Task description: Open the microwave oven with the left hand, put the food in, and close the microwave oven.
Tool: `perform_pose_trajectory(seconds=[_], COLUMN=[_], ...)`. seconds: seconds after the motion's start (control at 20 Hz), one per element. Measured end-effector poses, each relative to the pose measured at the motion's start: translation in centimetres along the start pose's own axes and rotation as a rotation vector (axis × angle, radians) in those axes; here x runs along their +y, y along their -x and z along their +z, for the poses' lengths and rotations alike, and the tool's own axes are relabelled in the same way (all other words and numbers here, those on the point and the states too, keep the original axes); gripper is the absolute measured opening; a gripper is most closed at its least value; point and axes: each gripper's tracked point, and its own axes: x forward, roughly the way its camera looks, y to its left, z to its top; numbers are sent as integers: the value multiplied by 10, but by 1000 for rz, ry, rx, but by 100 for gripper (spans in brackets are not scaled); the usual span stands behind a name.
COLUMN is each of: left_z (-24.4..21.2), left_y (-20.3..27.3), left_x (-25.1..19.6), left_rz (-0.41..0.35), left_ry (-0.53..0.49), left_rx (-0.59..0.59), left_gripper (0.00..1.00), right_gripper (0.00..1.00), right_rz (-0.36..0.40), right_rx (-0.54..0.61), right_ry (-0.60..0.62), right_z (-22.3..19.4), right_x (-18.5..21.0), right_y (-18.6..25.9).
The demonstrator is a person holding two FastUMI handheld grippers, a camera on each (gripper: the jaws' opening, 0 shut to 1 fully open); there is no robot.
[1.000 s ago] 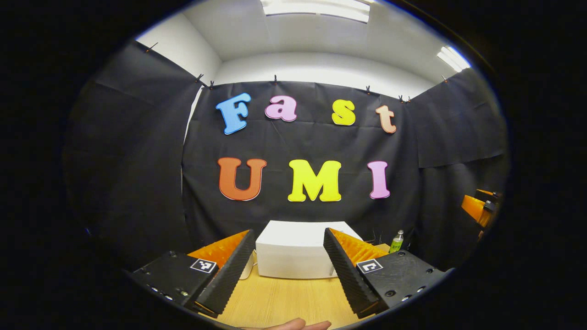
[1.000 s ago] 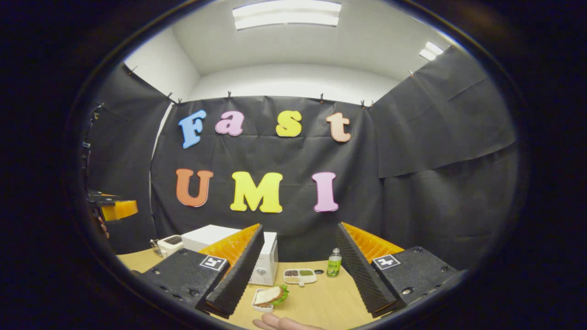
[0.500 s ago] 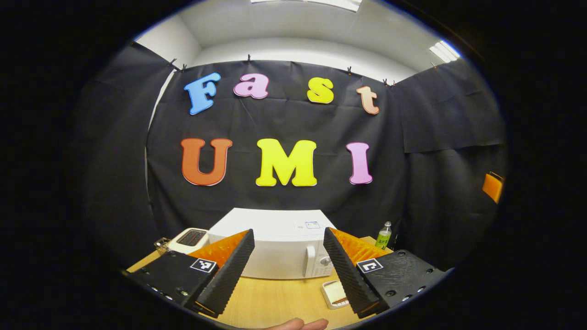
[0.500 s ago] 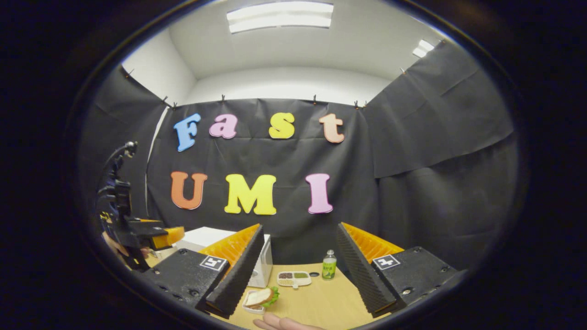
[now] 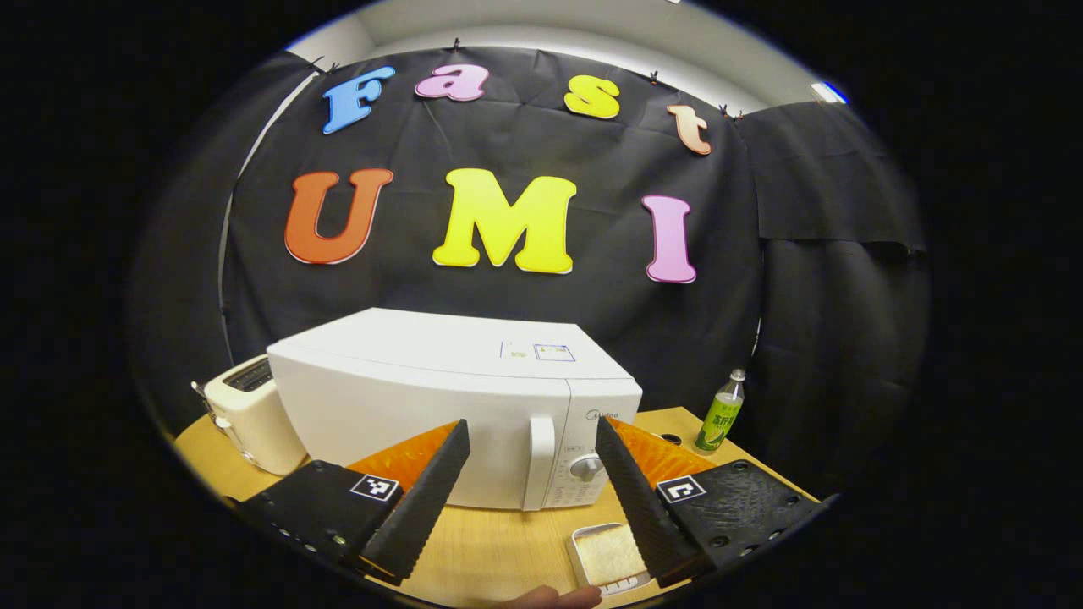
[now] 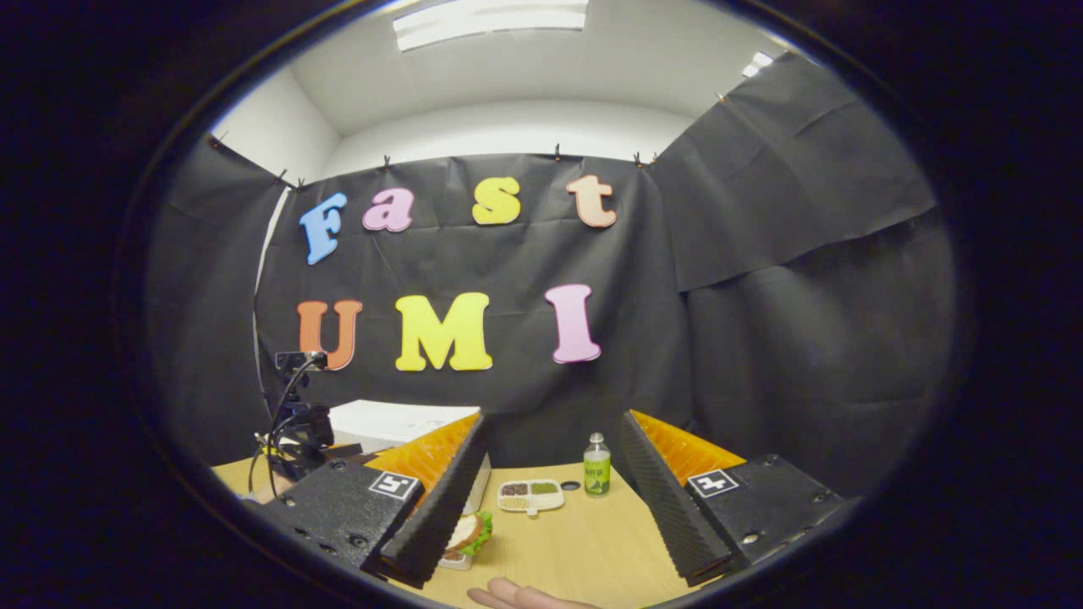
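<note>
My left gripper [image 5: 529, 486] stands open in front of the closed microwave oven [image 5: 448, 402], its handle [image 5: 538, 461] between my fingers but not touched, while my right gripper [image 6: 550, 495] is open too, above the table [image 6: 584, 541], with the sandwich [image 6: 470, 534] beside its left finger.

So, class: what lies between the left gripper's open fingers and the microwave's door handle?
In the left gripper view, only bare wooden table lies between the left gripper and the microwave door handle. The sandwich tray sits off to the side.
</note>
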Motion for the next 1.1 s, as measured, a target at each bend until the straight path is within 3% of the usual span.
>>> perform_pose_trajectory(seconds=[0.15, 0.2, 0.25, 0.35, 0.4, 0.45, 0.5, 0.6, 0.65, 0.7, 0.75, 0.9, 0.95, 1.0, 1.05, 1.1], left_z=[-26, -33, -38, -42, -46, -48, -48, -49, -47, -49, -49, -49, -51, -52, -51, -50], left_y=[-27, -35, -43, -54, -59, -65, -68, -73, -76, -78, -78, -76, -75, -75, -71, -72], left_x=[-5, -4, 1, 8, 3, 1, 3, 4, 10, 14, 12, 3, 4, 6, 5, 5], left_rz=[7, 21, 50, 95, 88, 75, 79, 89, 109, 116, 118, 46, 30, 20, 20, 18], left_ry=[-10, -12, -30, -75, -86, -84, -64, -46, -67, -77, -75, -48, -31, -38, -47, -65], left_rx=[11, 19, 13, -15, -24, -35, -38, -52, -65, -62, -73, -37, -26, -20, -20, -24], left_gripper=[95, 82, 94, 95, 82, 93, 90, 65, 61, 69, 48, 42, 21, 21, 21, 11], right_gripper=[92, 91, 91, 91, 91, 91, 92, 91, 91, 91, 91, 91, 91, 91, 100, 91], right_rz=[0, -7, -18, -35, -37, -38, -43, -59, -66, -69, -69, -83, -85, -88, -88, -85], right_rx=[4, 12, 19, 27, 32, 35, 34, 32, 31, 30, 32, 44, 47, 53, 58, 60], right_ry=[-15, -4, 8, 11, 6, -1, -10, -17, -19, -21, -22, -24, -24, -27, -29, -31], right_z=[-9, -14, -19, -24, -28, -30, -33, -35, -38, -41, -42, -51, -53, -56, -57, -57], right_x=[-9, -13, -19, -28, -30, -32, -36, -42, -45, -46, -46, -53, -54, -54, -54, -53], right_y=[-11, -16, -20, -25, -27, -29, -31, -35, -35, -35, -37, -40, -41, -41, -42, -42])
